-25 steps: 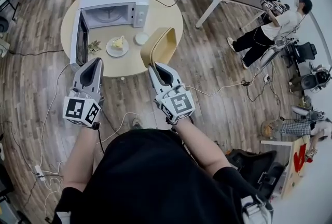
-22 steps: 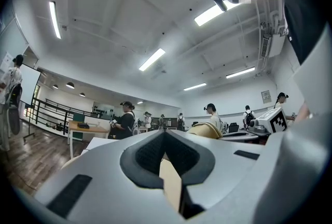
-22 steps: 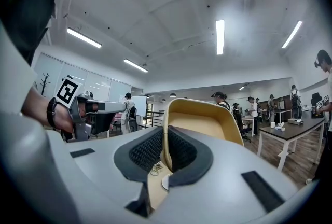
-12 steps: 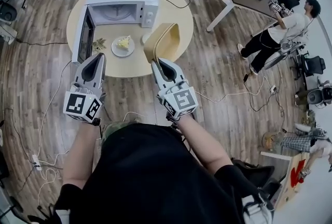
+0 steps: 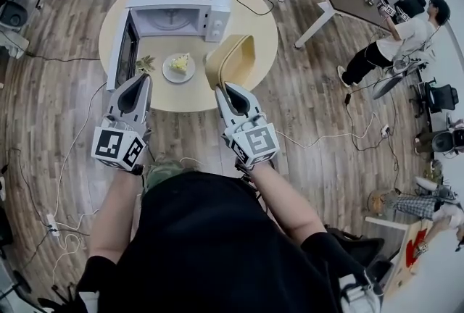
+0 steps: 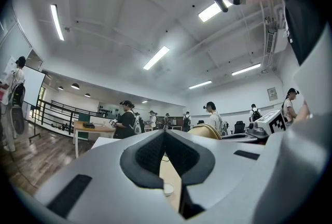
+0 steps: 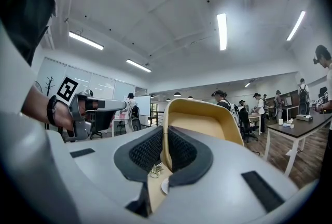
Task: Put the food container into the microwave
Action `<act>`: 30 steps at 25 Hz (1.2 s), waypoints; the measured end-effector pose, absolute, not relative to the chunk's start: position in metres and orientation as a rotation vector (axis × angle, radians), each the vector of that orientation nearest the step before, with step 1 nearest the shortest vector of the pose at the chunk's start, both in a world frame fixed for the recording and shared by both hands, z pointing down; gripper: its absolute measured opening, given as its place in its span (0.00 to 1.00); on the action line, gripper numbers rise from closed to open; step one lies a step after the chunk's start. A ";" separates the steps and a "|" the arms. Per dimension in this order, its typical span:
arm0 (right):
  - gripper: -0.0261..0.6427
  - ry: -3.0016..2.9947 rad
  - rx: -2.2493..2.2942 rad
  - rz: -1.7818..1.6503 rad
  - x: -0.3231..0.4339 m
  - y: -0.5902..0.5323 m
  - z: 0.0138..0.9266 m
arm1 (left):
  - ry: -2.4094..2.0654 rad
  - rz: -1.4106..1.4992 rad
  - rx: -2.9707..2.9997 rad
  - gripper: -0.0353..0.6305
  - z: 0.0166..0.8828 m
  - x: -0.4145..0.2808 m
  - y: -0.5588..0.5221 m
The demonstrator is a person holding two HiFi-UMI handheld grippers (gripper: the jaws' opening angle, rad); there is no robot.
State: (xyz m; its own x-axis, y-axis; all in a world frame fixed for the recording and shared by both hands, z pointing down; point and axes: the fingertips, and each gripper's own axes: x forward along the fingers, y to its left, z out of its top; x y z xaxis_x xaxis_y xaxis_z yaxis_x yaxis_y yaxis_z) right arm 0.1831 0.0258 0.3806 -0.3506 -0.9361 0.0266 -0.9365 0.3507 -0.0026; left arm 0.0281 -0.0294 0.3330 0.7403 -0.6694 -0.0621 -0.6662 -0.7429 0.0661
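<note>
Head view: food container [image 5: 230,60] tipped on edge, long axis toward 1 o'clock; right gripper [image 5: 227,89] clamps its rim; left gripper [image 5: 141,80] jaws together, empty.

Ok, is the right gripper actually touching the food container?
Touching. The right gripper view shows the right gripper with both jaw pads pressed on the wall of the food container, no gap on either side.

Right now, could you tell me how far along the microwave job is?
Done: the white microwave stands on the table with its door open. In hand: the right gripper is shut on the rim of the tan rectangular food container; the left gripper is shut, empty. Left: placing the container inside.
</note>
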 end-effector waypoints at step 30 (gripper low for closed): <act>0.10 -2.392 1.982 -0.031 0.152 -0.038 0.363 | -0.861 -0.153 2.991 0.08 0.313 0.009 -0.118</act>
